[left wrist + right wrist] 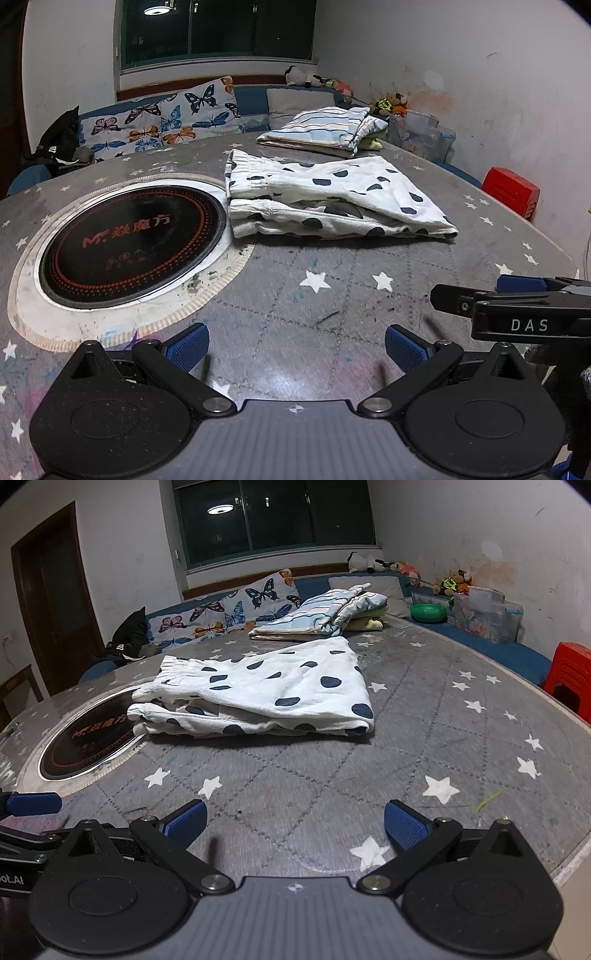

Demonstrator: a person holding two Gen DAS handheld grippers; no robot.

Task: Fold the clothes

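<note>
White cotton, navy spots: the spotted garment (332,195) lies folded on the worktop (314,332), its gathered waistband beside, perhaps just over, the rim of the round black hob (129,236) set into the surface.
Why it lies so: judging by the stacked layers and squared edges, it looks already folded at least once and left flat in the middle where both tools can reach it.
Left tool (295,349): spread wide, nothing between its blue pads, low over the worktop and well short of the garment.
Right tool (295,827): likewise wide apart and empty, near the worktop's front edge; the garment is ahead of it and a little to the left.
Why the tools sit so: both wide and drawn back side by side reads as a pause between folds, or as readiness to take the cloth by two corners; which, I cannot tell.
Striped pile (325,616): folded pale-blue striped cloth at the far side, apparently a finished stack, with something yellow under its right end.
Count, clothes: one spotted garment; one striped pile whose separate pieces I cannot count.
Count, tools: two, each with two fingers.
Count, other: one hob, one green bowl (427,612), one red stool (569,672), one butterfly cushion (162,118).
</note>
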